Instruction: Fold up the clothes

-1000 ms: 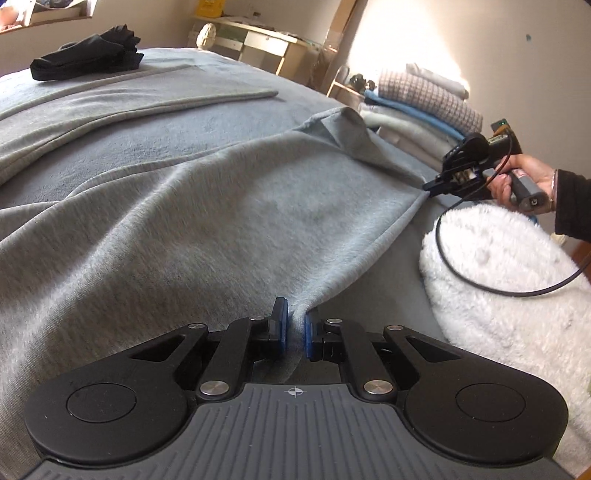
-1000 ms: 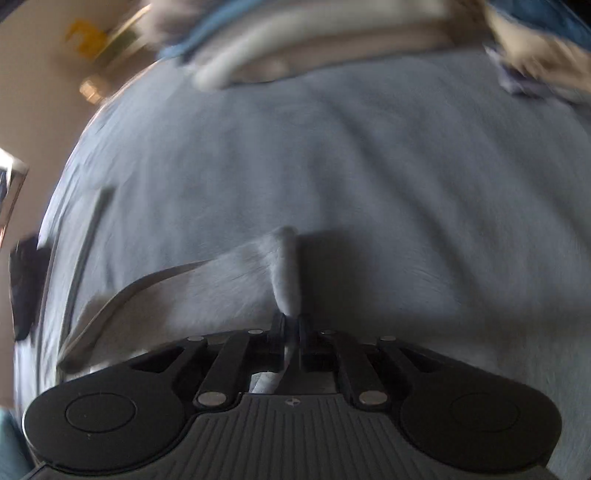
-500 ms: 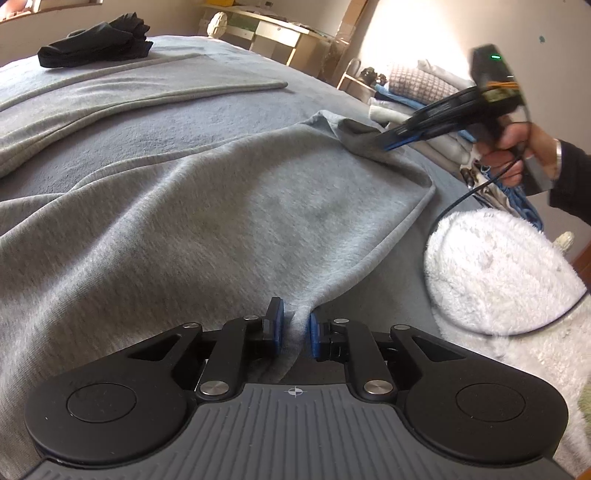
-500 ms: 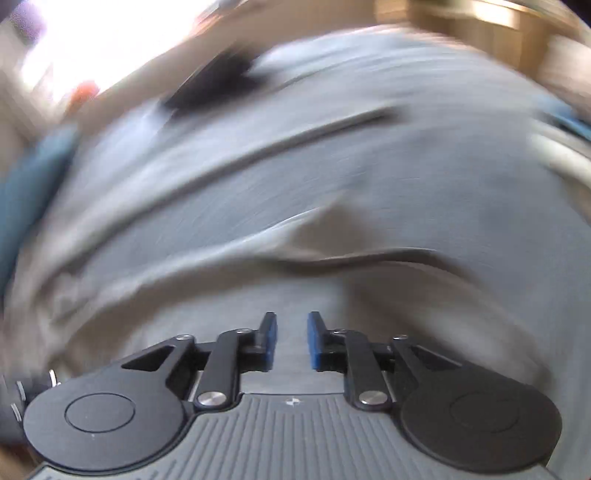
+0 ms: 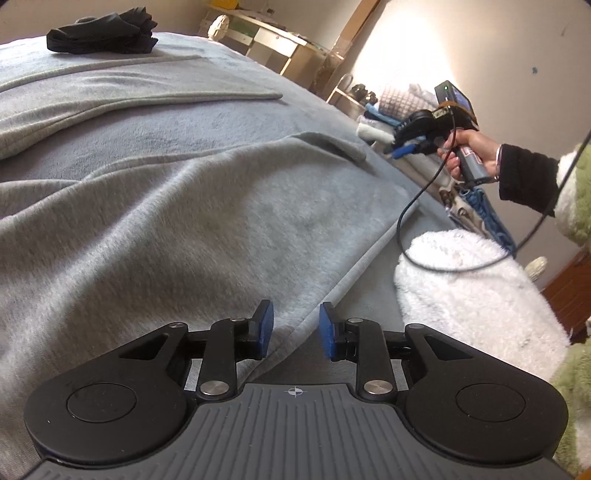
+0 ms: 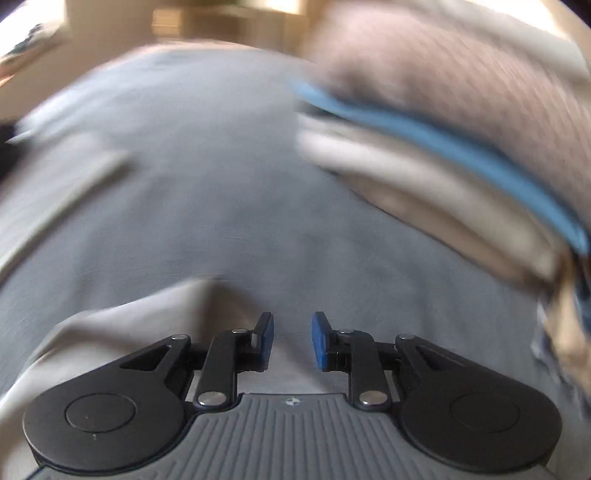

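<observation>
A light grey fleece garment [image 5: 192,221] lies spread over the grey-blue bed cover [image 5: 229,122]. Its right hem runs down between the blue pads of my left gripper [image 5: 295,328], whose jaws are opening and do not press on the cloth. In the left wrist view my right gripper [image 5: 406,138] hangs in a hand [image 5: 461,147] past the garment's far corner [image 5: 343,147], with nothing in it. The right wrist view is blurred. There my right gripper [image 6: 293,339] stands open above the cover, and a corner of the garment [image 6: 147,321] lies just to its lower left.
A black folded garment [image 5: 99,33] rests at the far end of the bed on another grey cloth [image 5: 129,92]. A stack of folded clothes [image 6: 443,147] lines the right side. A white fluffy blanket [image 5: 472,295] and the right gripper's cable [image 5: 406,221] lie nearby.
Both grippers were shut on the garment's edge and have let go. The far corner dropped flat. My right gripper rolled and drew back to the right; the left stayed in place.
</observation>
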A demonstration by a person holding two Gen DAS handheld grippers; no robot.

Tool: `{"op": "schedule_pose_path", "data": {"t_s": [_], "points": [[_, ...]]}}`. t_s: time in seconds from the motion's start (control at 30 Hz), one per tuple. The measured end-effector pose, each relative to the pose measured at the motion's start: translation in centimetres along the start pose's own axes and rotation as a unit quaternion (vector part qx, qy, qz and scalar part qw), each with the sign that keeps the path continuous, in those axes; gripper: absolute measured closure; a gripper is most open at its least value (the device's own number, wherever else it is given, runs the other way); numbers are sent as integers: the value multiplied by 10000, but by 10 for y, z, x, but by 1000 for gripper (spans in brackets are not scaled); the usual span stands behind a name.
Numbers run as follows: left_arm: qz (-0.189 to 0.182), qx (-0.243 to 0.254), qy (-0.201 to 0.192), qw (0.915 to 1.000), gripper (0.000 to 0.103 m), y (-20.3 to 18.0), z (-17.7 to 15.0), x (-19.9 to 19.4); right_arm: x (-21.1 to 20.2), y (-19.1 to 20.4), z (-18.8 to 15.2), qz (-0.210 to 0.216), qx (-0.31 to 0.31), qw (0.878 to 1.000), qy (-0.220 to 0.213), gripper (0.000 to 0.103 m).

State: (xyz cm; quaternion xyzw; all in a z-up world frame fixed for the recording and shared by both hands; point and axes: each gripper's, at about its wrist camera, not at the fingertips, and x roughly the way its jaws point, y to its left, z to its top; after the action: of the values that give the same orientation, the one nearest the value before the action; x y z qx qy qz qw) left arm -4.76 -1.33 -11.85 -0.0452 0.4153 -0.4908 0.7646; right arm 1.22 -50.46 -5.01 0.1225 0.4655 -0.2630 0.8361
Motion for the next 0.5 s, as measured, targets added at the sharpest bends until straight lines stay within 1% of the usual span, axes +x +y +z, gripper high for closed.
{"op": "schedule_pose_path", "data": {"t_s": [0.03,0.07,0.1,0.13,0.17,0.2,0.27,0.3,0.37,0.4,0.5], "points": [[10,-51,-33,10000,75,1,2,-4,-8,26,-4,452,-368,9983,-27,78],[20,-103,-67,9999,75,2,3,-7,-17,51,-7,903,-734,9932,-54,78],[31,-155,-100,9998,75,3,5,-11,-25,77,-11,1355,-1106,9846,-75,78],[112,-243,-127,9996,75,5,4,-12,-34,109,-18,1841,-1546,9707,-46,77],[194,-331,-154,9991,75,7,4,-14,-42,141,-25,2308,-1963,9530,-10,76],[275,-418,-181,9986,75,9,3,-15,-48,171,-34,2675,-2231,9373,81,74],[438,-593,-235,9970,75,13,3,-18,-59,230,-52,3389,-2750,8994,263,65],[520,-680,-261,9960,75,15,2,-20,-64,260,-61,3734,-3000,8771,354,58],[689,-850,-189,9938,75,21,-3,-13,-74,318,-79,4375,-3467,8279,541,58],[745,-952,-126,9926,75,25,-5,-9,-70,341,-84,4470,-3589,8162,717,58],[797,-994,-190,9917,75,28,-8,-3,-51,396,-104,4369,-3996,7980,1120,58]]}}
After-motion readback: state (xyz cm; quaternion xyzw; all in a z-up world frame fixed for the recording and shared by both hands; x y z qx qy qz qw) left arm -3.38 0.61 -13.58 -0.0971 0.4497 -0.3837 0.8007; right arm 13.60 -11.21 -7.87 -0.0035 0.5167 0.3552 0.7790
